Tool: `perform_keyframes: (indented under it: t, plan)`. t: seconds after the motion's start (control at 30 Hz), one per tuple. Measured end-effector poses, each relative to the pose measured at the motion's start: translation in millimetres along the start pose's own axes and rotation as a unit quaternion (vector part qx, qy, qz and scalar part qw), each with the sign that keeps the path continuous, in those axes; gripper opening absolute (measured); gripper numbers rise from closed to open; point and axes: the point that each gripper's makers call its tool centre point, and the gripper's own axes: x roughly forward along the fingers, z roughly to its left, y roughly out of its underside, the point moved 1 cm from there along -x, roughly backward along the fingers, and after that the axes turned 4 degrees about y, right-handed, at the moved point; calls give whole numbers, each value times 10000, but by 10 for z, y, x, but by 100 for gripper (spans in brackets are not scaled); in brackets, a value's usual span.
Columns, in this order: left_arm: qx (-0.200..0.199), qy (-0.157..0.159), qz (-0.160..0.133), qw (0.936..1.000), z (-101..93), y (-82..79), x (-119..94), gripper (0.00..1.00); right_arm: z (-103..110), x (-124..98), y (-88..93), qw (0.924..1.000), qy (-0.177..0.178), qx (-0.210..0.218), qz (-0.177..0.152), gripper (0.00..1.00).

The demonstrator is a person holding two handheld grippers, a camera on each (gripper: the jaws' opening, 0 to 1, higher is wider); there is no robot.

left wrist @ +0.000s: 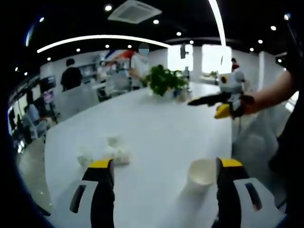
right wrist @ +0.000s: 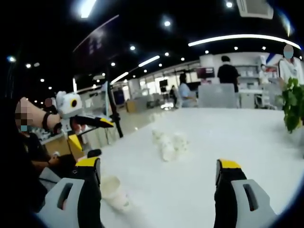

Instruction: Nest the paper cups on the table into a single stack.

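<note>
Hand-held grippers (left wrist: 161, 178) (right wrist: 156, 178) raised, jaws apart

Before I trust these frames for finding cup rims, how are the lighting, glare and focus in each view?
Left gripper view: bright windows wash out the glossy white table, so the cluster of small white paper cups blurs into it; the nearer single white paper cup has a readable rim. Right gripper view: dim ceiling, strong fisheye bending, soft focus; the cup cluster merges into one pale patch.
</note>
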Motion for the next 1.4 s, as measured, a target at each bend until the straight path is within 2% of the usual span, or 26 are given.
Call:
perform_keyframes:
  t: [0.13,0.4,0.53,0.67,0.7,0.73,0.83,1.1,1.3,1.4]
  plan:
    - [-35,-132,-50,9999,63,11,-15,100,2,7,18,10000,3,21,34,99]
    - [-56,-185,-38,9998,91,23,-30,100,34,57,27,10000,-59,16,74,99]
    - [-69,-199,-38,9998,114,25,-32,100,36,155,-23,9999,-70,-62,73,99]
    - [-113,-269,-37,9996,156,48,-49,100,59,399,-54,9992,-178,-281,205,99]
    - [-146,-293,-38,9995,170,58,-53,100,34,508,-37,9979,-162,-521,360,98]
    - [-176,-324,-28,9993,186,72,-55,100,29,625,-43,9976,-195,-544,390,98]
    - [-206,-416,-10,9989,218,85,-63,100,3,850,-51,9963,-306,-626,496,90]
    - [-425,-889,-45,9951,449,190,-113,99,-58,1603,-3,9875,-507,-1238,830,87]
    - [-608,-1039,-37,9927,525,306,-111,99,7,2062,96,9860,-736,-1154,953,82]
    - [-682,-1128,-35,9913,557,361,-137,99,75,2223,185,9865,-885,-869,1067,77]
